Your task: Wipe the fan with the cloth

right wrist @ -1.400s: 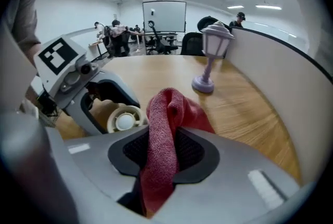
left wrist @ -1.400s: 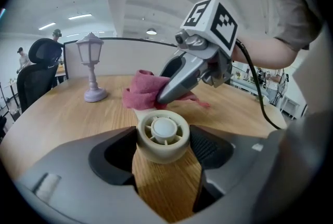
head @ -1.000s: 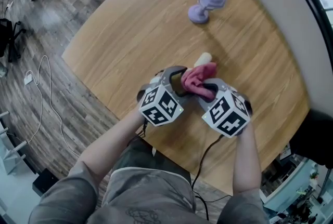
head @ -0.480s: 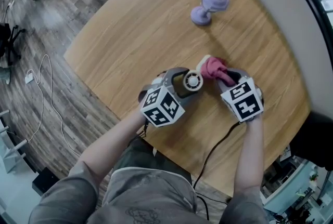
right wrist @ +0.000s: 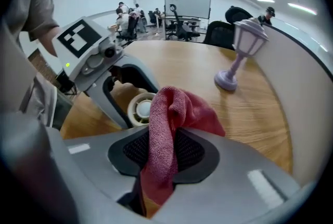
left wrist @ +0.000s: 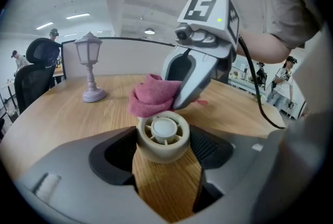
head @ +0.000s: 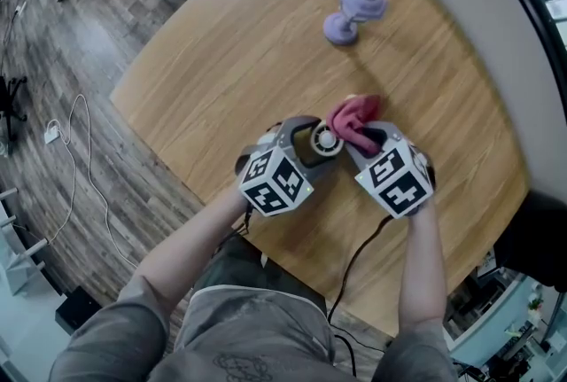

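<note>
Head view: above the tabletop [head: 230,61], the left tongs [head: 317,144] grip the small fan [head: 327,139] with jaws spread wide. The right tongs [head: 361,137] pinch the cloth [head: 353,114], which touches the fan. Left gripper view: both pads meet the fan's rim; it looks light and rigid, best held by its sides. Only the right gripper view shows the limp cloth clamped mid-fold.

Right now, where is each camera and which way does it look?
Head view: on the person's head, looking down at the table; shows forearms, left gripper, right gripper.
Left gripper view: on the left gripper, facing along jaws clamping the fan; right gripper opposite.
Right gripper view: on the right gripper, along jaws pinching the cloth; left gripper opposite.
Shared: all three show fan, cloth, lamp.
</note>
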Available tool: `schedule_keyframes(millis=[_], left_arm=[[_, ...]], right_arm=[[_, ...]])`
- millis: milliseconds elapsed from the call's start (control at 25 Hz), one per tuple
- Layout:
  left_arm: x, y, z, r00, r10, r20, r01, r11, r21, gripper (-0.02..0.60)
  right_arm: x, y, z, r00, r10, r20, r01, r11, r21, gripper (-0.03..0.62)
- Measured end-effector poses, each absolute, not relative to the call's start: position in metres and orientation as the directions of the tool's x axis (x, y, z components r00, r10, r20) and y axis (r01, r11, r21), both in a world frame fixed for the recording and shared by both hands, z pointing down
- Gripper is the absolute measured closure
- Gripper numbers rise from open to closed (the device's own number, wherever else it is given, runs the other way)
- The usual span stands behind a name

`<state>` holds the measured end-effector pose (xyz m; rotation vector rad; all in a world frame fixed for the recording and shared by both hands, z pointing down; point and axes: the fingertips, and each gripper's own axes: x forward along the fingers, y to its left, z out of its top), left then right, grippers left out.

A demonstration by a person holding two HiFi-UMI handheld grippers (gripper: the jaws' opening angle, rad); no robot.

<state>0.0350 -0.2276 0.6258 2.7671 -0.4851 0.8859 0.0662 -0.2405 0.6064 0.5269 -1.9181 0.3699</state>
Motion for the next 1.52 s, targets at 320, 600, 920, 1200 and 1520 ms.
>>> schedule_keyframes(millis=[320, 600, 920, 1200, 1520], left_arm=[[0.035, -0.228, 0.628, 0.753, -0.239, 0.613, -0.365, -0.927, 0.088, 0.259], [0.034, -0.227, 0.627, 0.755, -0.249, 0.607, -0.396, -0.911, 0.119, 0.258], [0.015, -0.232, 0.590, 0.759, -0.273, 0.591, -0.450, -0.876, 0.173, 0.258], [-0.008, -0.246, 0.496, 0.791, -0.366, 0.490, -0.475, -0.872, 0.116, 0.261], [-0.022, -0.248, 0.354, 0.824, -0.491, 0.283, -0.519, -0.854, 0.031, 0.379]], right_arm=[[0.044, -0.191, 0.595, -0.350, -0.036, 0.936, -0.329, 0.940, -0.087, 0.480], [0.055, -0.221, 0.579, -0.410, -0.287, 0.865, -0.612, 0.790, -0.028, 0.480], [0.104, -0.258, 0.514, -0.321, -0.622, 0.714, -0.870, 0.492, 0.038, 0.480], [0.116, -0.248, 0.417, -0.279, -0.783, 0.556, -0.917, 0.389, 0.088, 0.480], [0.111, -0.220, 0.296, -0.297, -0.900, 0.320, -0.938, 0.338, 0.079, 0.480]])
